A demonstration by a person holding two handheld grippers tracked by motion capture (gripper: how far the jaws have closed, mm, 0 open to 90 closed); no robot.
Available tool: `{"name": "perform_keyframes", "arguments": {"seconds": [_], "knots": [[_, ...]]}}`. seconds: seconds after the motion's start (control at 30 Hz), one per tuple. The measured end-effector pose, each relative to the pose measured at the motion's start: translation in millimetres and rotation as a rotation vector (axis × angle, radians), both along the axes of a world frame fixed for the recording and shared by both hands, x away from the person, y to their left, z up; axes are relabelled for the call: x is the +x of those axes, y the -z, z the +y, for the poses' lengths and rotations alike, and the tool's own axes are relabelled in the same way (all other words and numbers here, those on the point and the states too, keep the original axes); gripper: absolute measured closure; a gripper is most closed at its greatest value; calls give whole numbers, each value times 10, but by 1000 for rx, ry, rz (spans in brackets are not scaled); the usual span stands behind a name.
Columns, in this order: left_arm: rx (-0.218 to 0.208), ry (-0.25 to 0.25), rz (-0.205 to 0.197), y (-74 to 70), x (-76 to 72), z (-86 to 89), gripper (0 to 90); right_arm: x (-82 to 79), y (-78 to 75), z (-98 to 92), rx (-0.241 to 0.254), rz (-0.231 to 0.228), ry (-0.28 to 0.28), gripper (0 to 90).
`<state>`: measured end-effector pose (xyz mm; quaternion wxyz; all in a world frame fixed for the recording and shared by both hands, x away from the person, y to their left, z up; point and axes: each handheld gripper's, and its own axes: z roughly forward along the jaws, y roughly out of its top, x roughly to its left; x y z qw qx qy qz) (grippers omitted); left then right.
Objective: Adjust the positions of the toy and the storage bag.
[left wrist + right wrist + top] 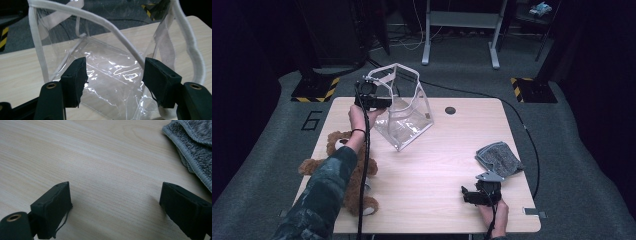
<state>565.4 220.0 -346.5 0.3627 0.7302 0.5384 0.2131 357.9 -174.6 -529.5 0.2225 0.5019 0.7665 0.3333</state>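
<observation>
A clear plastic bag (404,117) with white trim stands tilted at the table's far left, its mouth up. My left gripper (373,100) is at the bag's left rim. In the left gripper view its jaws stand apart in front of the bag (105,57), the white trim (120,37) crosses behind them, and neither pad presses on it. My right gripper (469,195) rests near the front right edge, open (115,200) over bare wood. A grey knitted cloth (499,157) (197,147) lies just beyond it. A brown teddy bear (334,142) lies at the front left, partly under my left sleeve.
The wooden table (437,170) has a small dark round hole (450,110) near its far edge. Beyond it stand dark posts on yellow-and-black striped bases (314,90) (534,90) and a grey metal frame (462,30). Cables trail over the carpet.
</observation>
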Motion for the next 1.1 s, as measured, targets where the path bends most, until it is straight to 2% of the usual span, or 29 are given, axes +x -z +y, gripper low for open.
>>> {"name": "perform_keyframes", "arguments": {"seconds": [0.07,0.1,0.13,0.27,0.33,0.37,0.47,0.57,0.7,0.8,0.9,0.93,0.97,1.03,1.1], "knots": [[0,-3,24,38,28,4,377,1,0,0,0,-1,-1,96],[-32,-3,29,54,34,15,399,1,0,-1,-1,-2,-1,97],[-45,3,30,60,34,20,428,1,0,-1,-1,-2,-1,97],[-71,47,37,48,3,-22,731,1,0,0,-1,-2,-1,97],[-59,60,44,34,-21,-50,818,0,0,-1,-4,-4,0,97],[-74,60,47,35,-35,-69,859,0,0,1,0,-3,0,97],[-124,64,62,48,-62,-114,891,0,0,1,0,-3,0,97],[-154,67,72,55,-79,-153,897,0,0,1,1,-3,1,97],[-167,79,77,60,-103,-182,898,0,0,-1,-1,-2,-1,97],[-165,91,74,64,-127,-214,897,0,0,0,0,-2,-1,97],[-146,98,71,53,-128,-209,895,0,0,1,0,-3,0,97],[-120,90,63,44,-114,-198,877,0,0,-1,-1,-2,-1,97],[-103,78,58,39,-101,-191,773,1,0,0,-1,-2,-1,97],[-114,57,56,32,-76,-160,665,1,0,-1,-1,-2,-1,97],[-107,44,51,16,-49,-125,572,1,0,-1,-1,-2,-2,97]]}}
